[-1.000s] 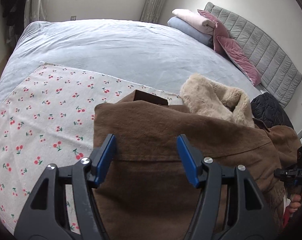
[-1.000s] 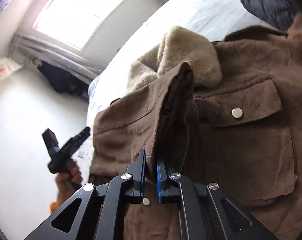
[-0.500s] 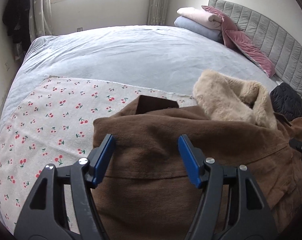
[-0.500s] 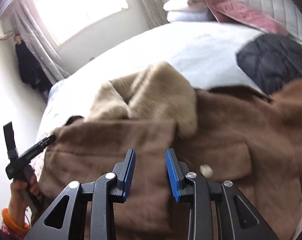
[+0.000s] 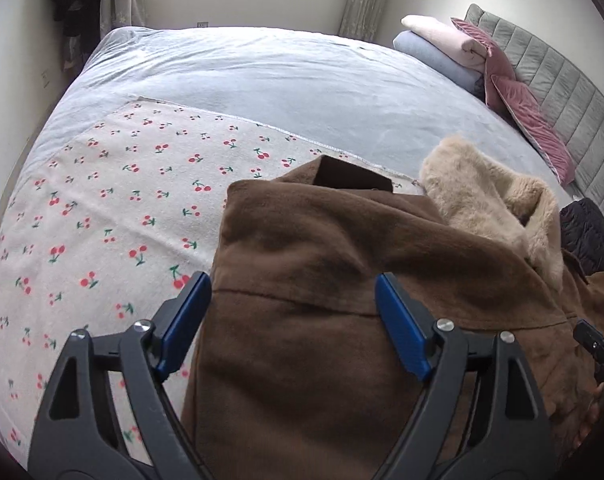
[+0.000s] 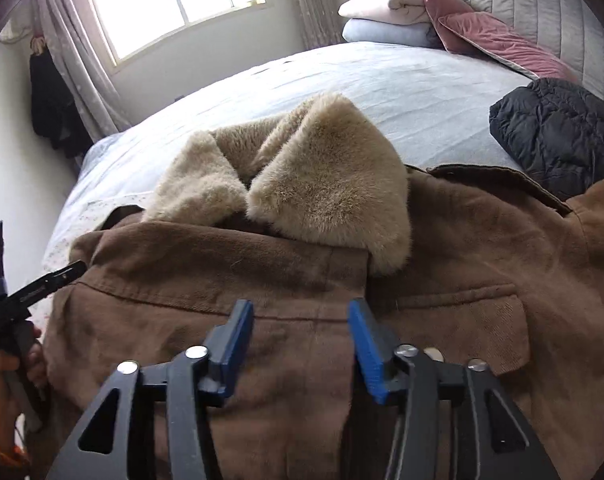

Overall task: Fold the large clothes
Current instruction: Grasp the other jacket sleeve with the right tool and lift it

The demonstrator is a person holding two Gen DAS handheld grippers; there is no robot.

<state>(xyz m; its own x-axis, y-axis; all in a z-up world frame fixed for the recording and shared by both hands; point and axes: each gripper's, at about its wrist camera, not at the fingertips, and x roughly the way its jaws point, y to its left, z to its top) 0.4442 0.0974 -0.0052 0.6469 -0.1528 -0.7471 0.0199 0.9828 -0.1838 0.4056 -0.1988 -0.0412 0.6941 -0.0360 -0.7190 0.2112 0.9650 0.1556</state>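
While spread, both grippers hover over coat (image 6: 302,360).

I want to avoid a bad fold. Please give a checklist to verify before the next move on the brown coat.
1. Left tongs open, holding nothing: ok.
2. Right tongs open, holding nothing: ok.
3. Coat front panel laid across: ok.
4. Fur collar flat: not ok, it stands bunched.
5. Coat clear of black jacket: cannot tell.
6. Cherry cloth smooth beside coat: ok.
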